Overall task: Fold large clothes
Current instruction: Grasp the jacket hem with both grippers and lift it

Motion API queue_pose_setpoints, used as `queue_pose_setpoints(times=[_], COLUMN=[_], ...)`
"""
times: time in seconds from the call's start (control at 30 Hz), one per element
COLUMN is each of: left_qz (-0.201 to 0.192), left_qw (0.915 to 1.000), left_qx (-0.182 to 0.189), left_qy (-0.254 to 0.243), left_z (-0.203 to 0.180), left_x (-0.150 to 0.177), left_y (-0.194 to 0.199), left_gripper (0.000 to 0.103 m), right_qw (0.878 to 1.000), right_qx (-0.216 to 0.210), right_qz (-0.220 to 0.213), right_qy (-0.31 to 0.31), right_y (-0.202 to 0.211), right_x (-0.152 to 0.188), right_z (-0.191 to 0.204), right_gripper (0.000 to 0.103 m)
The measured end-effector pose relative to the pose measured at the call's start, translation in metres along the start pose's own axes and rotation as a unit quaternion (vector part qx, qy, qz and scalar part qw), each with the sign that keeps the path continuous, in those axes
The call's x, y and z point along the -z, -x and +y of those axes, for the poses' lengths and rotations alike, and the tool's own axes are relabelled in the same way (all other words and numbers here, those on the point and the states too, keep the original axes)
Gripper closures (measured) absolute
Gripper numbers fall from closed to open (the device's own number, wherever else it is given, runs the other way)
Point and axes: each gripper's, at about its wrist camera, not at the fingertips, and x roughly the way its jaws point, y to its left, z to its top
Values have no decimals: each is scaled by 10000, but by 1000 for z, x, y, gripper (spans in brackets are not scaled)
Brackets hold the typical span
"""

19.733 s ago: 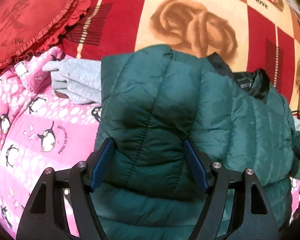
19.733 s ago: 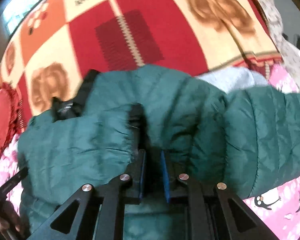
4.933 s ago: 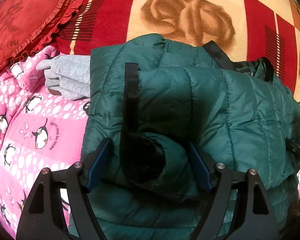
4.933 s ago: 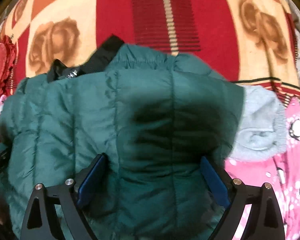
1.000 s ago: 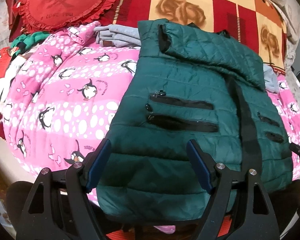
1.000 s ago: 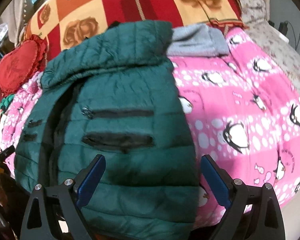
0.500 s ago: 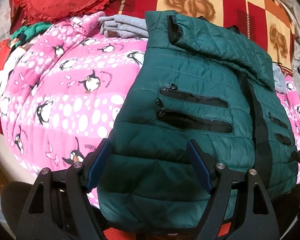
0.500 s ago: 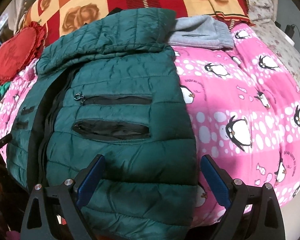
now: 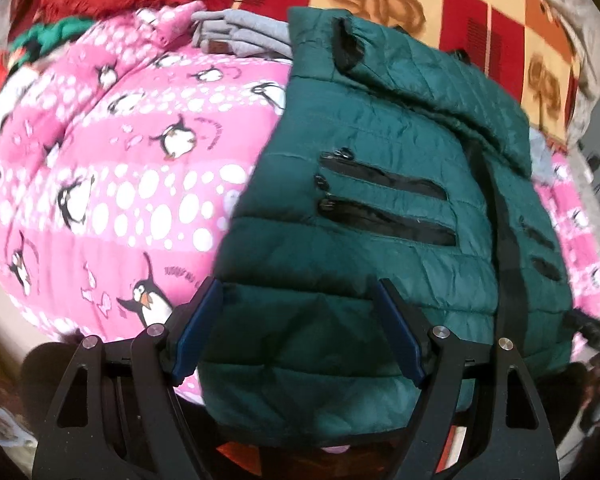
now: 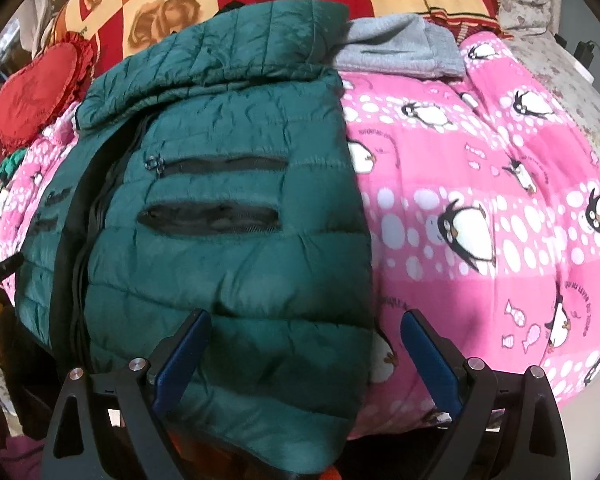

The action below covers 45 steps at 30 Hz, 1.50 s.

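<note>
Dark green quilted puffer jacket (image 9: 364, 216) lies front-up on the pink penguin-print duvet (image 9: 112, 184) over the bed, zip pockets showing, its top part with the sleeves folded down across the chest. Hem hangs off the near edge of the bed.

Change: five seconds ago both cameras sat low over the folded sleeves at the collar end; a second ago they had pulled back to the hem end, with the whole jacket in frame. In the last half second the left view has crept closer, so the hem fills more of it. Reading: sleeve folds look done, and the hands are lining up at the hem, likely to carry the bottom half up over the top. Not yet begun.

Left gripper (image 9: 296, 332): jaws spread wide, nothing pinched; the jacket's left hem corner is framed between the blue pads, apparently beneath them, contact not evident. Right gripper (image 10: 304, 364): jaws equally wide, holding nothing; the jacket's right edge runs between them, the left pad over green fabric, the right pad over duvet.

Outward: grey folded garment (image 10: 400, 54) just beyond the jacket's shoulder; red frilled heart cushion (image 10: 32, 92) at the far left; red-and-cream rose-pattern blanket (image 9: 480, 12) behind.
</note>
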Motion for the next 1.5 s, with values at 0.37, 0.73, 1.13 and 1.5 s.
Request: queue_pose_setpoints(times=[0.37,0.73,1.13,1.5], left_qz=[325,663,794,-256], left_qw=[9947,9915,9922,9942], left_qx=[693,977,925,998], left_qy=[690,543,276,-299], left_z=[41,26,21,3], left_x=[23,36,34,-5], left_y=[-13,-27,-21,47], left_gripper=[25,21,55,88], right_qw=[9952,9901,9903,9793], right_qx=[-821,-1228,-1267,-1770], right_qz=[483,620,251,-704], right_qy=[-207,285,510,690], right_y=[-20,-24,-9,46], right_x=[19,29,21,-26], right_z=[-10,10,9,29], right_gripper=[9,9,70,83])
